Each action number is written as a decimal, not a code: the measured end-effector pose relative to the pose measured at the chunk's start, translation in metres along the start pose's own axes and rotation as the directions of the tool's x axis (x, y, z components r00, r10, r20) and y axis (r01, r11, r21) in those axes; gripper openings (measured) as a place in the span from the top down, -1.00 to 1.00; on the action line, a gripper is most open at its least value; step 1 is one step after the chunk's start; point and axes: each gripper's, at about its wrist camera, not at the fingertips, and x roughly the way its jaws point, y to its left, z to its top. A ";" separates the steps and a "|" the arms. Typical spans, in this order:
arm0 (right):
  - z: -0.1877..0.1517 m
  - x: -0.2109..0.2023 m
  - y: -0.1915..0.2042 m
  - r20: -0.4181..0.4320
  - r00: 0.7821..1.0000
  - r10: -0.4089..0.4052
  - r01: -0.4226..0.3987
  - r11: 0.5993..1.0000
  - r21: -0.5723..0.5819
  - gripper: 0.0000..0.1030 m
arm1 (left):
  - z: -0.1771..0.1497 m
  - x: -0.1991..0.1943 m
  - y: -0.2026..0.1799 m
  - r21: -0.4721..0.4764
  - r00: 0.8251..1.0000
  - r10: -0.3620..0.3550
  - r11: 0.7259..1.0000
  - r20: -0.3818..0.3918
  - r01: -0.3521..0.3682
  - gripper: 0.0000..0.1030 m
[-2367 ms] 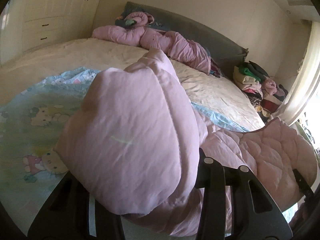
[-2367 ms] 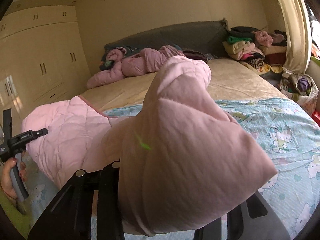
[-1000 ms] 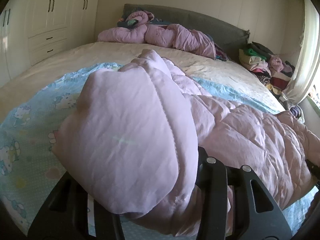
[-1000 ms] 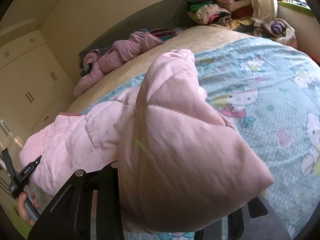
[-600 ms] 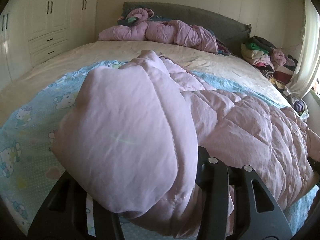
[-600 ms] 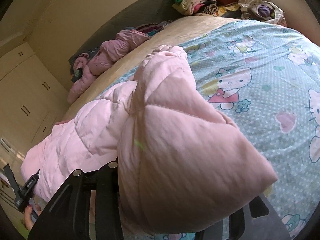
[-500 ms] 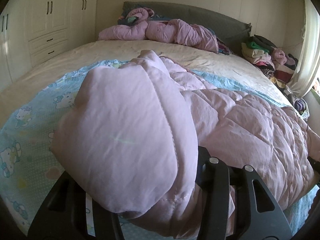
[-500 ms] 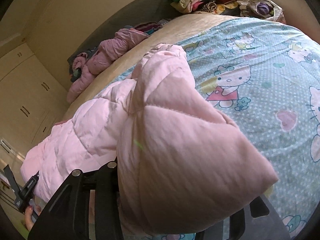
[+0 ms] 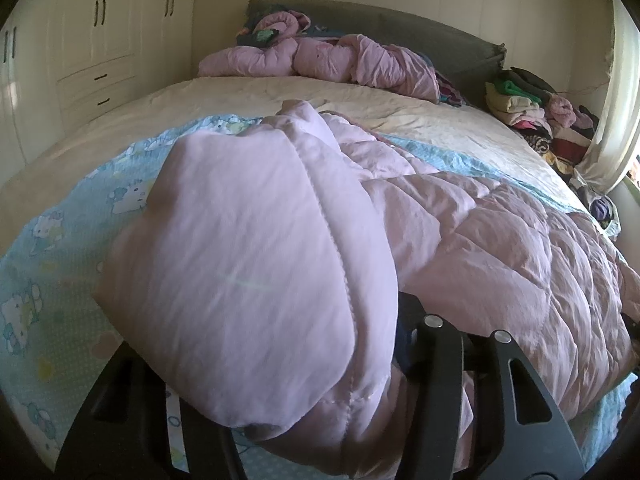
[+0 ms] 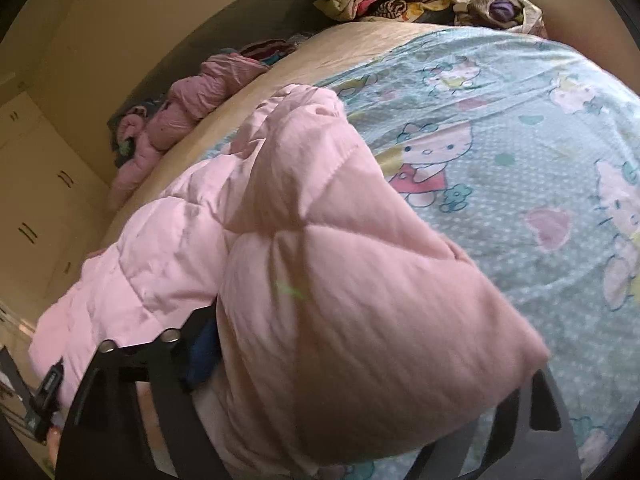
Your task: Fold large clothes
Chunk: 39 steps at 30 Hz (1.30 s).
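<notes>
Between the fingers of the left gripper (image 9: 320, 412), a thick bunch of the pale pink quilted padded coat (image 9: 500, 240) is pinched and bulges up in front of the lens, so the jaws are closed on fabric and not standing wide. The right gripper (image 10: 332, 420) holds another puffy corner of the same coat in the same way, its black frame showing on either side of the bunch. Beyond and between both grippers the rest of the coat lies spread across the light blue cartoon-print bedspread (image 10: 520, 140), reaching from one grip towards the other. The step in hand looks like carrying the held edge forward over the body of the coat. To do it well, I judge both grips should travel at an even height and pace, keeping the edge between them taut enough not to sag yet not so tight that the lower layer drags across the bedspread, and the edge should be laid down square before either grip opens. The left gripper points nearly level along the bed; the right is rolled, its view tilted, looking down on the bedspread to its right. Far ahead lies a crumpled pink bundle of bedding (image 9: 320, 60).
</notes>
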 end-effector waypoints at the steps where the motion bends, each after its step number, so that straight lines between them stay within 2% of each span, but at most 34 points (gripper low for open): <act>1: 0.001 -0.002 0.000 -0.002 1.000 -0.008 0.008 1.000 -0.007 -0.63 | -0.001 0.000 0.001 -0.004 1.000 -0.002 1.000 -0.001 0.002 0.07; 6: 0.004 -0.017 -0.004 0.013 0.998 -0.053 0.054 0.998 -0.014 -0.74 | -0.001 0.000 0.007 -0.037 1.000 -0.007 0.999 -0.022 0.006 -0.15; 9: 0.006 -0.032 -0.004 0.055 0.994 -0.091 0.093 0.995 -0.035 -0.82 | -0.001 -0.001 0.014 -0.054 1.000 0.011 0.998 -0.029 -0.013 -0.48; 10: 0.007 -0.038 -0.004 0.072 0.992 -0.102 0.106 0.993 -0.049 -0.83 | -0.002 -0.003 0.017 -0.053 0.999 0.032 0.998 -0.025 -0.033 -0.65; 13: 0.010 -0.056 0.003 0.127 0.985 -0.117 0.129 0.987 -0.095 -0.87 | -0.001 -0.011 0.022 -0.060 0.998 0.065 0.996 0.002 -0.065 -0.81; 16: 0.010 -0.076 0.012 0.182 0.977 -0.115 0.144 0.977 -0.156 -0.90 | 0.001 -0.026 0.027 -0.058 0.993 0.109 0.993 0.052 -0.106 -0.82; 19: 0.009 -0.095 0.021 0.226 0.970 -0.094 0.144 0.966 -0.214 -0.91 | 0.001 -0.047 0.034 -0.073 0.988 0.120 0.991 0.101 -0.112 -0.82; 26: -0.002 -0.138 0.050 0.282 0.959 -0.011 0.099 0.949 -0.300 -0.91 | 0.002 -0.093 0.026 -0.033 0.988 0.062 0.998 0.143 -0.058 -0.82; 31: -0.019 -0.170 0.076 0.301 0.952 0.056 0.063 0.926 -0.373 -0.92 | -0.008 -0.130 0.014 -0.013 0.985 -0.009 1.000 0.175 0.011 -0.82; 39: -0.051 -0.200 0.103 0.278 0.950 0.142 -0.001 0.892 -0.452 -0.92 | -0.032 -0.178 -0.010 0.045 0.973 -0.099 0.995 0.206 0.092 -0.82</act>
